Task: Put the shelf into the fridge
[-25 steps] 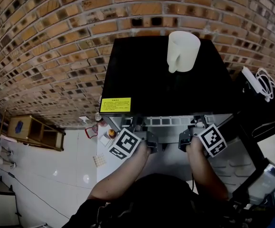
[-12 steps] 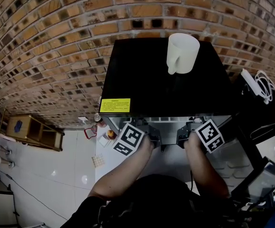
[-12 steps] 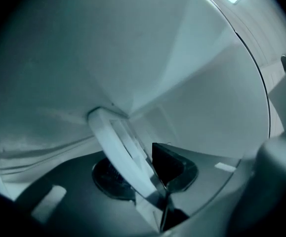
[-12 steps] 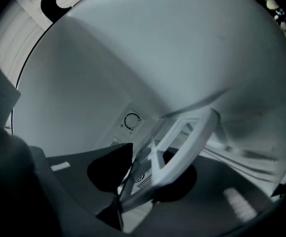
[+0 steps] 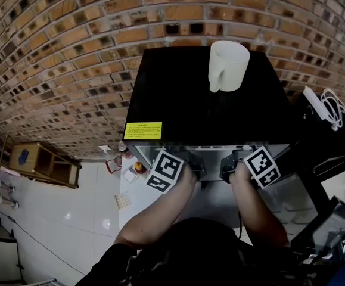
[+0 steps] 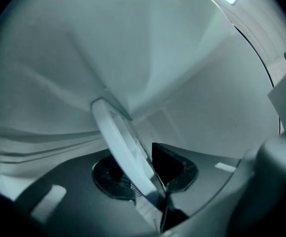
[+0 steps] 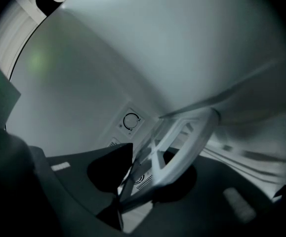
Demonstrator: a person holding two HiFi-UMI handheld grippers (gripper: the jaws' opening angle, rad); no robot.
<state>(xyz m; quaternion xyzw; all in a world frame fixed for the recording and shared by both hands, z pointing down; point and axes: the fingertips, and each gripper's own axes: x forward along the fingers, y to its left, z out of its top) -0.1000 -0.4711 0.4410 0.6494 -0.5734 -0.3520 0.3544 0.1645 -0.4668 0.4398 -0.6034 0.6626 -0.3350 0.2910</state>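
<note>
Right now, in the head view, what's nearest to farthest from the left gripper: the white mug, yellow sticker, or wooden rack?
From the left gripper, whose jaws have just been closing on the shelf between them:
1. Yellow sticker, front left of the fridge top.
2. White mug, at the back of the top.
3. Wooden rack, down on the floor, far left.

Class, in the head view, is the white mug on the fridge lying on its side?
No, the white mug stands upright on the fridge top, its mouth facing up.
</note>
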